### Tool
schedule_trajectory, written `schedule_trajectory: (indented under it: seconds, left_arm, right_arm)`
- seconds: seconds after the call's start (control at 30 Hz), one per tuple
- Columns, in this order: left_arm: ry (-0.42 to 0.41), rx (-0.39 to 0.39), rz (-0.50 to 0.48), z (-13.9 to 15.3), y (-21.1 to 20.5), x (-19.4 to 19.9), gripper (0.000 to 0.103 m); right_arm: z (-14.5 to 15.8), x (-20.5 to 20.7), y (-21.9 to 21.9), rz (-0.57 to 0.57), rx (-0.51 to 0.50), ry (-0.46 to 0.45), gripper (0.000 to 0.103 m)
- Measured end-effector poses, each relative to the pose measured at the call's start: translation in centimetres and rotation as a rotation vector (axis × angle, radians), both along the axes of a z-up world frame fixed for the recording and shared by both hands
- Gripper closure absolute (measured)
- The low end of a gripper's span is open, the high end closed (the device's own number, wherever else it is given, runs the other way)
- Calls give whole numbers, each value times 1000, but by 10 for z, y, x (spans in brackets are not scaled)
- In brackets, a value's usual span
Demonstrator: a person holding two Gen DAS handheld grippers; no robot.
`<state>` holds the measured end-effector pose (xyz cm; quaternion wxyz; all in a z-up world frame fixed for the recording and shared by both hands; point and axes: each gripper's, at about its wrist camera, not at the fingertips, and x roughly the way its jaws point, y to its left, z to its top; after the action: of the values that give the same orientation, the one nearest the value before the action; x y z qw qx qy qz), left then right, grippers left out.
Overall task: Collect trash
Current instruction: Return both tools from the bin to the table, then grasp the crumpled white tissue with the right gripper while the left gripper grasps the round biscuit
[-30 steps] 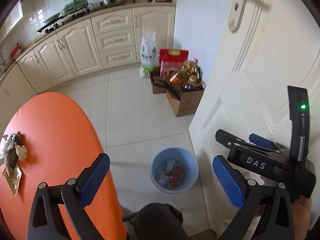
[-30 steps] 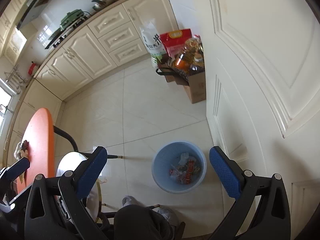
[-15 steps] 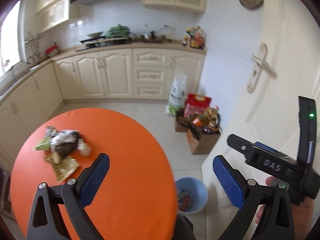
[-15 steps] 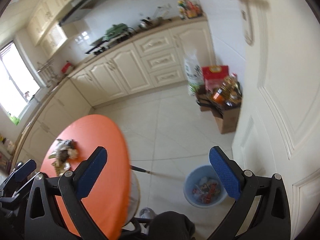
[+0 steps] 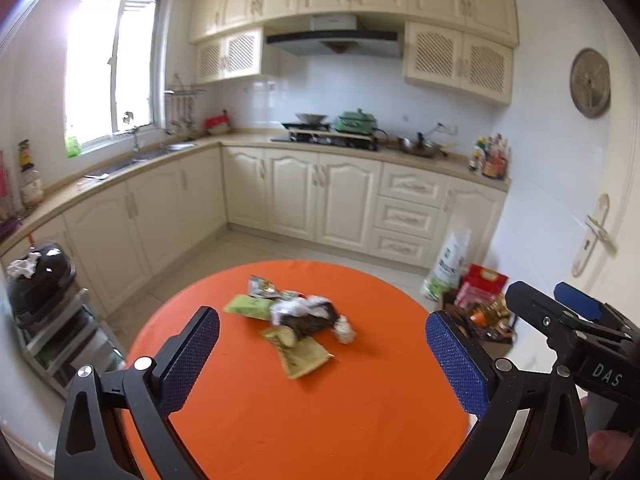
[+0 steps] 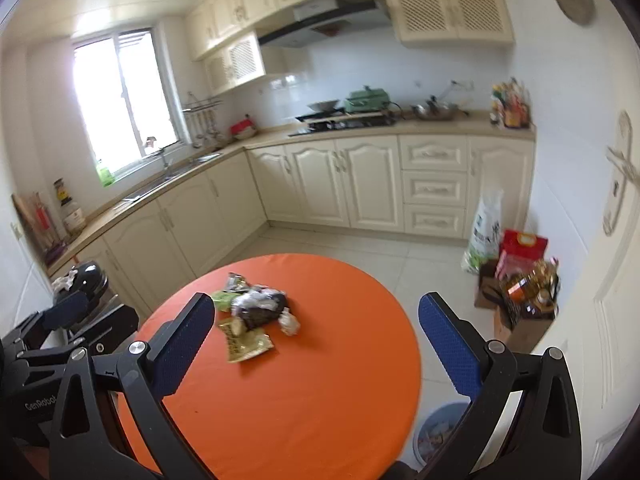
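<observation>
Both grippers hang over the near edge of the round orange surface (image 5: 360, 420), the left gripper (image 5: 322, 354) and the right gripper (image 6: 316, 340) each spread wide and holding nothing. The trash sits in one small heap toward the far side: a yellow-green wrapper (image 5: 298, 350) nearest, a dark crumpled packet (image 5: 306, 316) on top, a white wad (image 5: 344, 328) just beside. I'd take the loose flat wrapper by its raised edge first, then carry it to the blue bin (image 6: 440, 432) on the floor at the right.

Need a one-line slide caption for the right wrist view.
Open right gripper faces wrapper pile on orange table; blue bin below.
</observation>
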<state>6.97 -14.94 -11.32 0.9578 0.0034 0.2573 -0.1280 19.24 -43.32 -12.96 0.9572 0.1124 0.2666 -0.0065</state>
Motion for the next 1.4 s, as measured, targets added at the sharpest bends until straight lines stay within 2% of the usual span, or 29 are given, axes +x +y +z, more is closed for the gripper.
schedule_trajectory:
  seconds: [0.13, 0.3, 0.5, 0.63, 0.77, 0.97, 1.1, 1.27, 1.4]
  left_arm:
    - [-37, 7, 56, 3, 21, -28, 1]
    - [-76, -9, 126, -10, 44, -67, 1]
    - [-52, -44, 170, -32, 68, -83, 1]
    - [-5, -46, 169, -43, 72, -75, 1]
    - [52, -38, 166, -49, 65, -47, 1]
    - [161, -28, 148, -68, 47, 4, 1]
    - [242, -17, 130, -74, 42, 67, 1]
    - [302, 11, 115, -89, 30, 115, 1]
    - [331, 34, 112, -91, 17, 154, 1]
  right_arm:
    - [11, -4, 40, 61, -52, -43, 0]
    - [17, -5, 74, 108, -100, -80, 0]
    - [13, 0, 90, 126, -125, -83, 0]
    - [-2, 17, 89, 120, -141, -31, 0]
    - [-27, 40, 81, 113, -146, 50, 0]
    - [-85, 87, 64, 116, -132, 208, 0]
    - [-130, 120, 55, 118, -115, 305, 1]
    - [-175, 157, 49, 139, -106, 405, 13]
    - [-200, 177, 47, 164, -88, 448, 22]
